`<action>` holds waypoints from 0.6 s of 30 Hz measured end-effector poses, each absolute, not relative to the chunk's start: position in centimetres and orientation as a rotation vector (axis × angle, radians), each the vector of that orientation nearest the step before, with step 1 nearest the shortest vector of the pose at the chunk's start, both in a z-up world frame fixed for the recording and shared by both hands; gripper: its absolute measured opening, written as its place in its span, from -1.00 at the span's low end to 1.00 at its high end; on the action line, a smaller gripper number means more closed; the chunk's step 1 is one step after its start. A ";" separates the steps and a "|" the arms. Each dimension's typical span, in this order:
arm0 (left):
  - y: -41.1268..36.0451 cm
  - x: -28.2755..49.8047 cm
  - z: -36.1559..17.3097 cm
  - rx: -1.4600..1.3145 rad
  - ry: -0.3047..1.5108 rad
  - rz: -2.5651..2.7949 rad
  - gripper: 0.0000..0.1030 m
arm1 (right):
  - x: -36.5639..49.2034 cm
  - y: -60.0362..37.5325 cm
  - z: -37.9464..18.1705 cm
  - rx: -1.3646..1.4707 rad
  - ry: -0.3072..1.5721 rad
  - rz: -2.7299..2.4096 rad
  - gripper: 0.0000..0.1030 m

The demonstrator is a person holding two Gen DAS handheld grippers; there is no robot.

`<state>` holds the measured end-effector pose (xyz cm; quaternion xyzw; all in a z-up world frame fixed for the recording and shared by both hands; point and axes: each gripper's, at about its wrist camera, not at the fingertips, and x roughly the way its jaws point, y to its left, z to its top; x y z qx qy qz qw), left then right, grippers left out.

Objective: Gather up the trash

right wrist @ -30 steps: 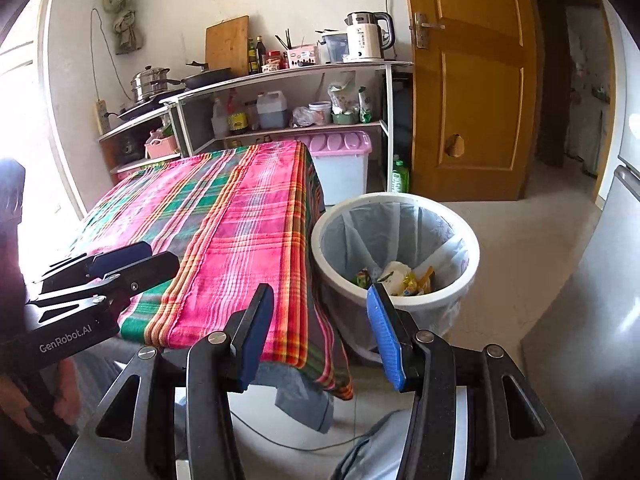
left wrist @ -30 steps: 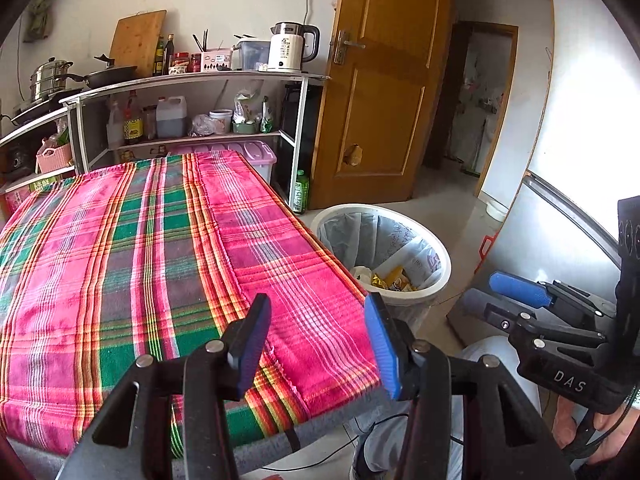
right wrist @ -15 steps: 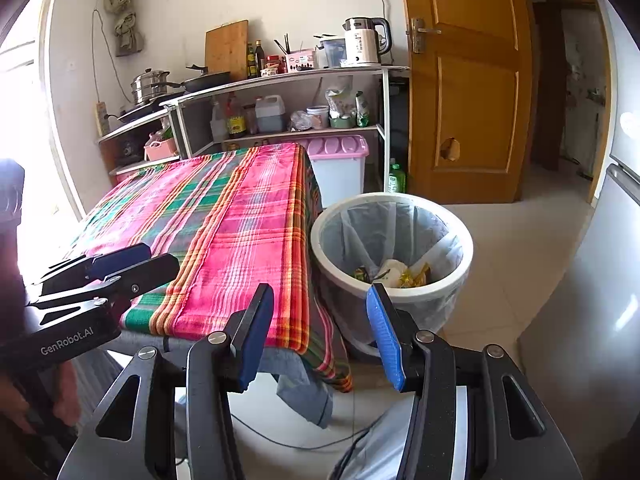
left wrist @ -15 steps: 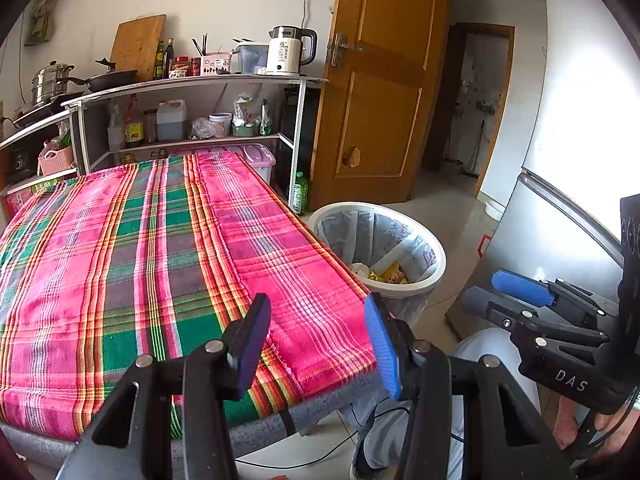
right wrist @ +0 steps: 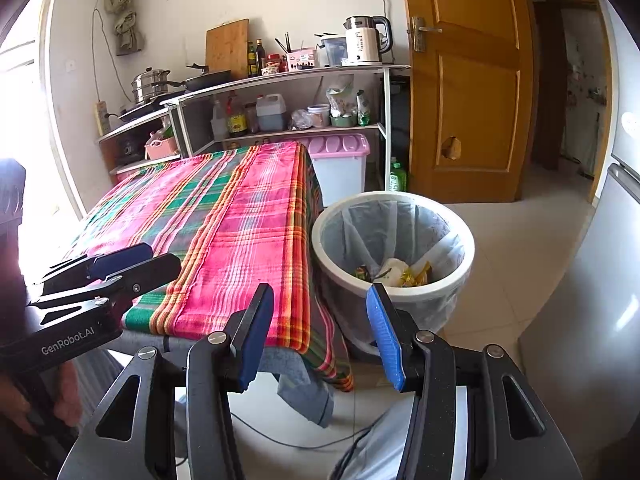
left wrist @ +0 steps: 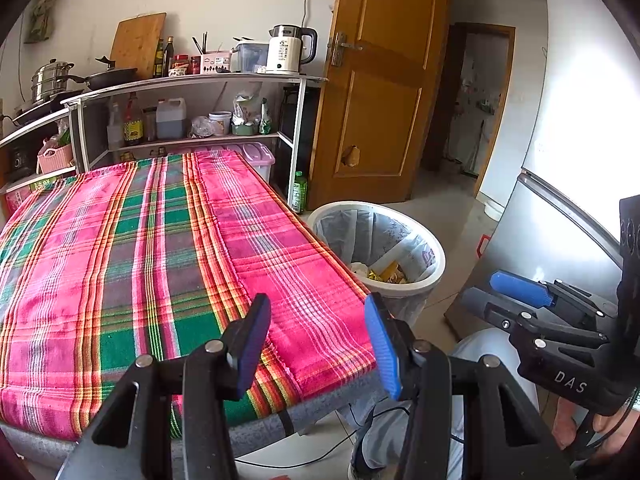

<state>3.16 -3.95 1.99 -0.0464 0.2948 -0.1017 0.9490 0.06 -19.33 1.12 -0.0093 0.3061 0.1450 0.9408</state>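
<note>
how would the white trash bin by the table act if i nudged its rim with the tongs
The trash bin would probably slide or tip easily: it looks like thin plastic and holds only a few wrappers at the bottom, so it is likely light. Its liner bag hangs loose and wrinkled, so it would likely shift or crumple rather than resist.

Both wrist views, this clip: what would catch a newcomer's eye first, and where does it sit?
The bright pink-and-green plaid tablecloth fills the left and middle of both views, with no trash visible on it. Just off its right edge stands a white lined trash bin on the floor, wrappers lying at its bottom. Both tongs, left and right, hang open and empty at the table's near end.
</note>
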 end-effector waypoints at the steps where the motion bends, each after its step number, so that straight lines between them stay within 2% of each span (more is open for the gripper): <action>1: -3.9 3.2 2.0 -0.096 0.600 -0.207 -0.01 | 0.1 -19.3 1.1 -0.019 0.624 0.296 -0.04; 18: -4.1 3.1 1.6 -0.096 0.615 -0.203 -0.01 | 0.2 -19.3 0.8 -0.020 0.634 0.298 -0.04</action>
